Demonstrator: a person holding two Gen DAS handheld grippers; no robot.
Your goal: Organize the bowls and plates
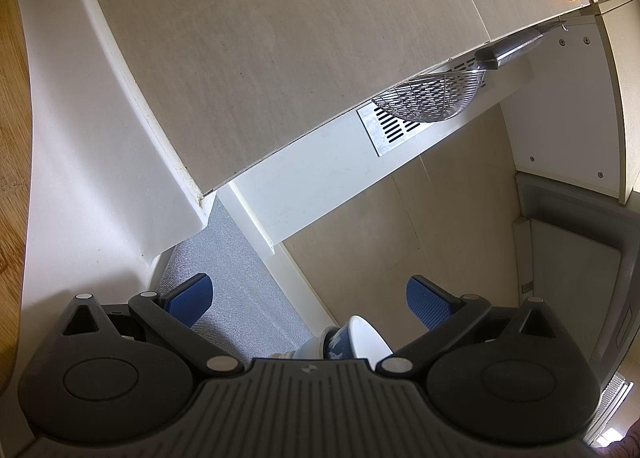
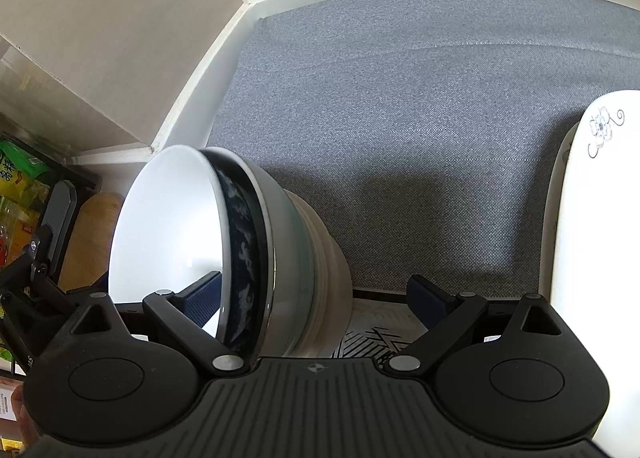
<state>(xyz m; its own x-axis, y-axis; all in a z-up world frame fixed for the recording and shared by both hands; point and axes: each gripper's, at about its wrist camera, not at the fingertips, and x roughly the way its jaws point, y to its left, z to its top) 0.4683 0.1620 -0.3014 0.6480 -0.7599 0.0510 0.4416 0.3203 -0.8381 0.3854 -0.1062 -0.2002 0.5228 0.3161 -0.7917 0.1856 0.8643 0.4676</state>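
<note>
The right claw (image 2: 316, 298) stands open astride the rim of a nested stack of bowls (image 2: 248, 242) on the grey mat (image 2: 420, 97), left of a flowered plate (image 2: 576, 217), apparently positioned for gripping, while the left claw (image 1: 308, 298) hangs open, idle, above the stack.

Glossy glazed bowls (image 2: 224, 242); woven matt grey cloth mat (image 2: 400, 117); shiny metal mesh skimmer (image 1: 432, 97); glossy plate (image 2: 592, 197)

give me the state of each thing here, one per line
left gripper: open, empty
right gripper: open, one finger inside the bowl stack
bowl stack: nested, on its side
plate: flat on grey mat
strainer: hanging on wall
</note>
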